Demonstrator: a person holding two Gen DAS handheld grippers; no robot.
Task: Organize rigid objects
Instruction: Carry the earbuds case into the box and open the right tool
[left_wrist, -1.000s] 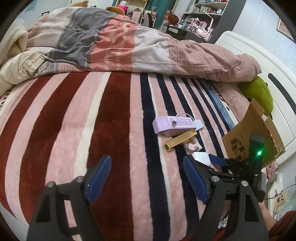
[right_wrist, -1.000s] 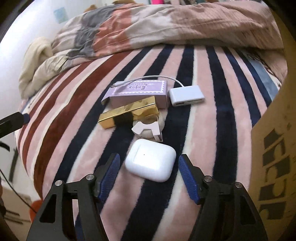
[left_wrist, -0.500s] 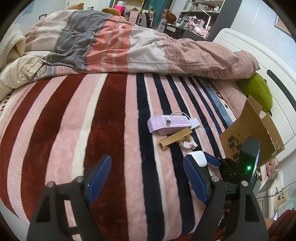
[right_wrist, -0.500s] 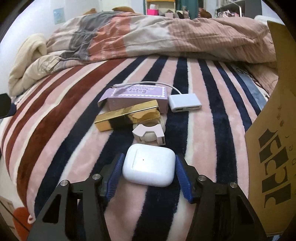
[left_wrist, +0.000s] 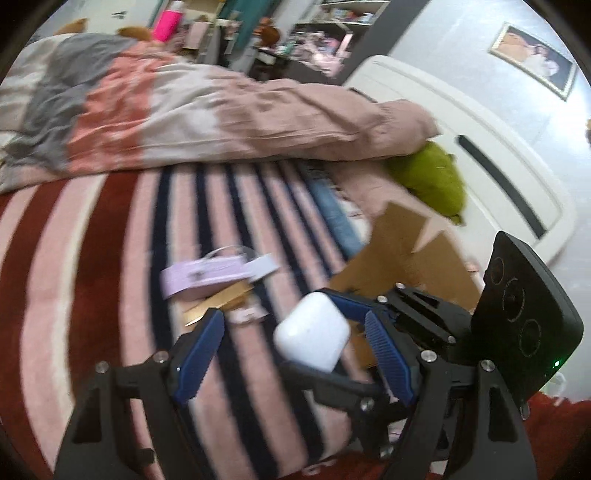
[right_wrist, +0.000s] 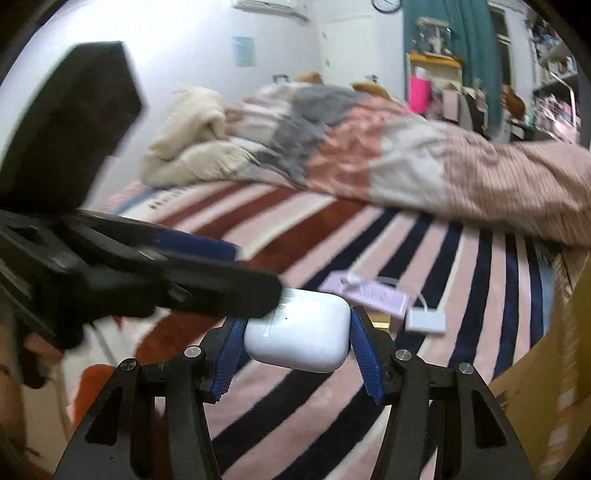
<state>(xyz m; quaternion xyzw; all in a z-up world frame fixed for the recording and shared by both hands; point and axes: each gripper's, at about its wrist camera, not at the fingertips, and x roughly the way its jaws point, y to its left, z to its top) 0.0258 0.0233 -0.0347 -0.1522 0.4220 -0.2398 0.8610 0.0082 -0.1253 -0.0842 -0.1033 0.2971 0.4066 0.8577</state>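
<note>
1. A white, rounded plastic earbud case (right_wrist: 297, 338) is clamped between the blue ribbed pads of the right gripper (right_wrist: 295, 345) and is held clear of the striped plush blanket (right_wrist: 461, 332).
2. In the left wrist view the same case (left_wrist: 312, 332) is seen between the fingers of the left gripper (left_wrist: 291, 350), whose jaws are closing; no contact with its pads can be made out, and the case is judged to be carried by the right gripper alone.
3. An open brown cardboard box (left_wrist: 406, 254) stands at the blanket's edge, just beside the raised case; it is taken to be the likely destination, though nothing can be seen inside it.
4. Left on the blanket in a loose cluster are a lilac rectangular carton (right_wrist: 365, 295), a white adapter with a short cable (right_wrist: 424, 321), a gold bar-shaped box (left_wrist: 218, 301) and a small pale pink piece (left_wrist: 247, 314).
5. The task is therefore judged to be at an early stage: one item is lifted and none is seen stowed.
</note>
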